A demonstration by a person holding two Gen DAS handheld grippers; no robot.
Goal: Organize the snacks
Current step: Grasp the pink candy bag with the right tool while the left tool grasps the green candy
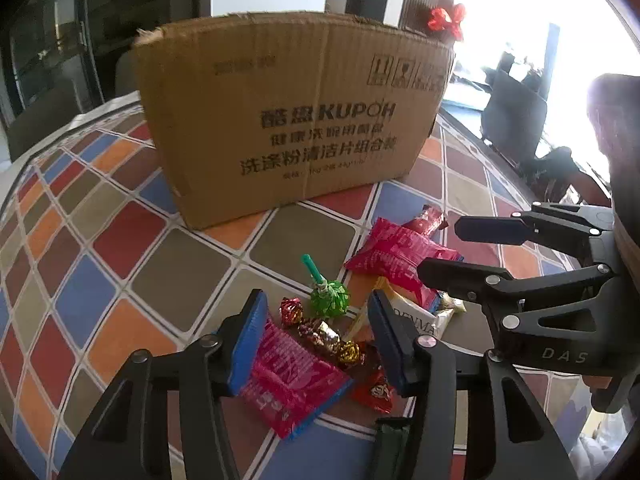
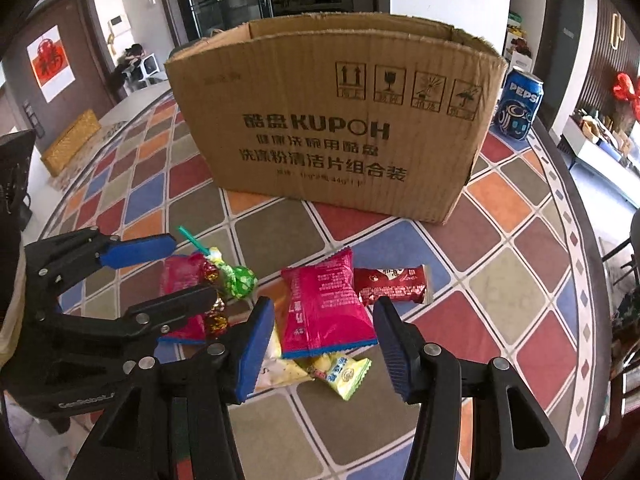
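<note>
With both grippers angled down over the snack pile, the cardboard box (image 2: 340,120) stands open-topped behind the pile on the checkered table (image 2: 500,280); a Pepsi can (image 2: 518,104) stands just beside the box's right end.

Left gripper (image 1: 316,344): fingers parted, straddling a pink packet (image 1: 292,384) and a run of foil-wrapped candies (image 1: 324,338). The left blue pad lies against the packet's edge in the left wrist view; the right pad is not pressing on it, so no grip is made. A green lollipop (image 1: 329,296) lies just beyond the fingertips, stick pointing toward the box. A small red candy (image 1: 374,392) sits by the right finger.

Right gripper (image 2: 324,344): fingers parted, either side of a second pink packet (image 2: 324,308); a gap shows between each pad and the packet, nothing gripped. A dark red wafer packet (image 2: 390,284) lies touching its far right corner. A yellow-green sachet (image 2: 344,372) and a pale packet (image 2: 280,368) are partly tucked under its near end.

All snacks lie on the table in front of the box; I cannot see what the box holds.
</note>
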